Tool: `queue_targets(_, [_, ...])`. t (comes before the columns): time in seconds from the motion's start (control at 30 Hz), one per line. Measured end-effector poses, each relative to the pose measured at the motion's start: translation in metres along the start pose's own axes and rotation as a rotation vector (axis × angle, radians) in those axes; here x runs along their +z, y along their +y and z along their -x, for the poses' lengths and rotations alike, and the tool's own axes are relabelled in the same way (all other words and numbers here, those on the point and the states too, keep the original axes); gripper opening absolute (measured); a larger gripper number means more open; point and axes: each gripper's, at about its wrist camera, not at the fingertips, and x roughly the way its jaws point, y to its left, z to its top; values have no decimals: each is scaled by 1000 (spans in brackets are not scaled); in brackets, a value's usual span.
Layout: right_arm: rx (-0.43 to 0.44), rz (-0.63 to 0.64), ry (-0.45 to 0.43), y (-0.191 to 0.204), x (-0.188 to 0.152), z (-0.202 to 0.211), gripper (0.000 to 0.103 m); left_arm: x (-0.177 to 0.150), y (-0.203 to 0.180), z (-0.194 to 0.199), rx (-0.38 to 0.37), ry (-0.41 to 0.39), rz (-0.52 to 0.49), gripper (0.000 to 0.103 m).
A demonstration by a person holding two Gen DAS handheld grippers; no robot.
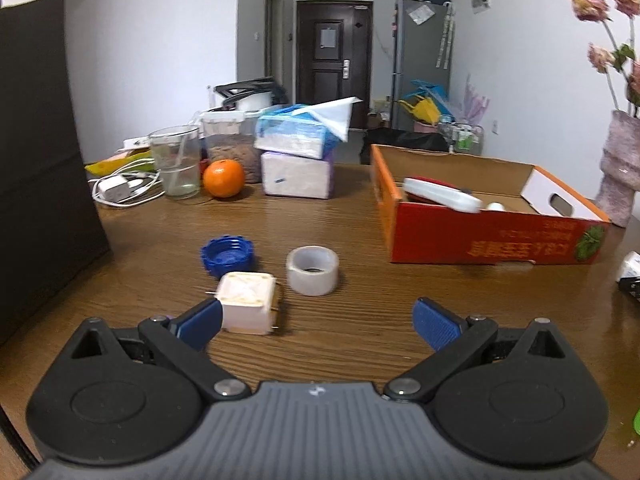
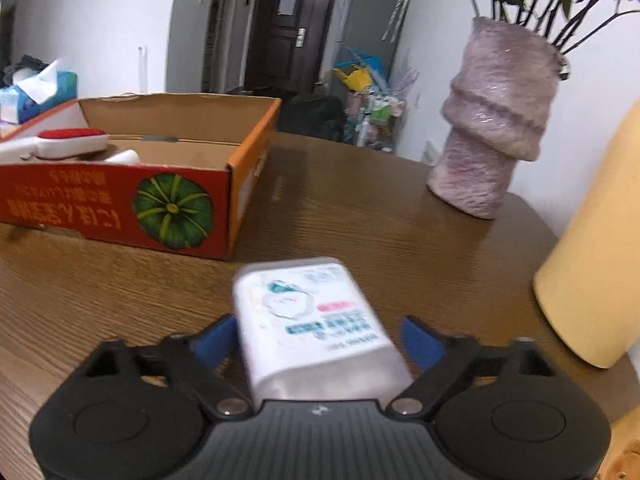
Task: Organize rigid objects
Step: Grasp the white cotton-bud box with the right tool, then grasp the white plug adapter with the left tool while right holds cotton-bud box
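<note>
Left gripper (image 1: 316,322): fingers spread wide above the bench (image 1: 360,280), holding nothing; a white cube (image 1: 248,306) lies against the left finger, with a blue cap (image 1: 227,257) and tape roll (image 1: 313,270) just ahead. Right gripper (image 2: 316,340): fingers part-spread around a blurred white container (image 2: 316,324), a gap showing at the right finger and contact at the left unclear. The cardboard box (image 2: 120,208) stands ahead-left of these fingers, its contents partly hidden by its wall.
</note>
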Motion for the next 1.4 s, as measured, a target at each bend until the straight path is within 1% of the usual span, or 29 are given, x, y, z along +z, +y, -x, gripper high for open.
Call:
queue_targets(0.03, [8,-9,3,0,1,0,66,0,3,-2,5,4,5,103])
queue_targets(0.07, [14,-20,5,0,2,-1,66,1,6,-3,9,8,8,103])
queue_targets(0.17, [-8,-47,1,-1,-1,2,65,2,13,-7,16,16,9,103])
queue_targets(0.23, [-22,-75,-17,-4,-3,5,65,2,16,-10,21,22,9,103])
queue_targets(0.37, [-29,-166,-74,-12,-7,21,65,3,25,-18,35,35,9,103])
queue_targets(0.53, [-38,-247,-136,-15,-15,42,65,3,35,-37,57,82,-9,103])
queue_targets(0.7, [-44,-252,-173,-4,-24,61,65,4,41,-53,40,109,-15,103])
queue_targets(0.87, [-54,-257,-187,8,-32,76,65,7,41,-63,59,94,-24,103])
queue_targets(0.97, [-63,-264,-188,13,-36,83,65,9,42,-72,73,108,-31,103])
queue_targets(1.07, [-64,-268,-194,17,-41,91,65,9,44,-78,64,125,-31,102])
queue_targets(1.27, [-75,-283,-194,21,-47,98,65,11,46,-88,57,144,-32,93])
queue_targets(1.33, [-76,-283,-194,23,-49,100,65,11,45,-88,53,147,-37,82])
queue_targets(1.37, [-76,-282,-194,24,-50,100,65,11,45,-89,49,152,-40,78])
queue_targets(1.4, [-75,-283,-194,23,-49,100,65,10,44,-90,45,159,-43,70])
